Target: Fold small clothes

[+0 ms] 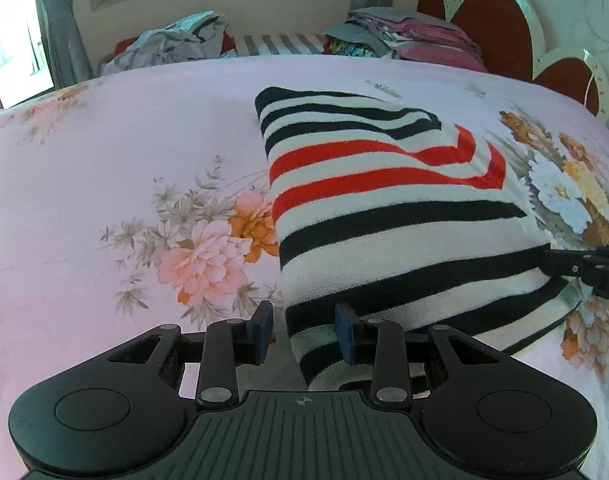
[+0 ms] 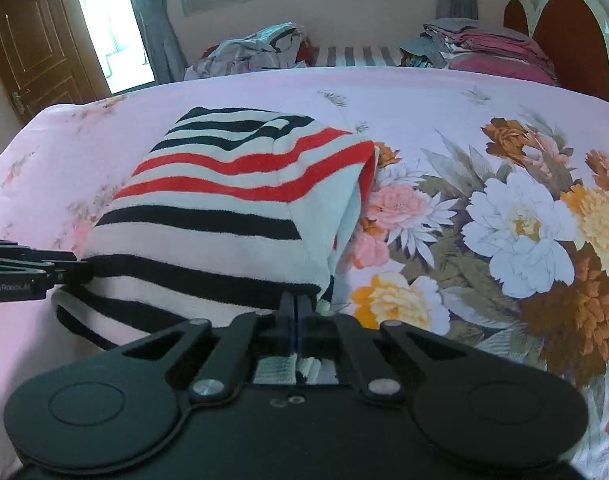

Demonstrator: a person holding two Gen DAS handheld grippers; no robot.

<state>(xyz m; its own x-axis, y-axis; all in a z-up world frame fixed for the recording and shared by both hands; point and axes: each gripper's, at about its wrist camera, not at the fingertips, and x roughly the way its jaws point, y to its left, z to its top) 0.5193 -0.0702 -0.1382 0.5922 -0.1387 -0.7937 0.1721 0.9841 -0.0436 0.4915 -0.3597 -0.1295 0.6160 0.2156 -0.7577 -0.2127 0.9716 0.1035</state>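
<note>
The right gripper has its jaws fully closed on the near right corner of the striped garment — a folded piece in black, white and red bands. The garment extends ahead and left of the gripper on the pink floral bedsheet. The left gripper enters from the left edge — its tip meets the garment's near left corner.

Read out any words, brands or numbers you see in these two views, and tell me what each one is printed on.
"GenRobot.AI", small and soft, so the reading is unsure: white print on the black left gripper, seen from the right wrist view.
"DA", cut off at the picture edge: white letters on the black right gripper, seen from the left wrist view.
Nothing readable on the black, red and white striped knit garment.
</note>
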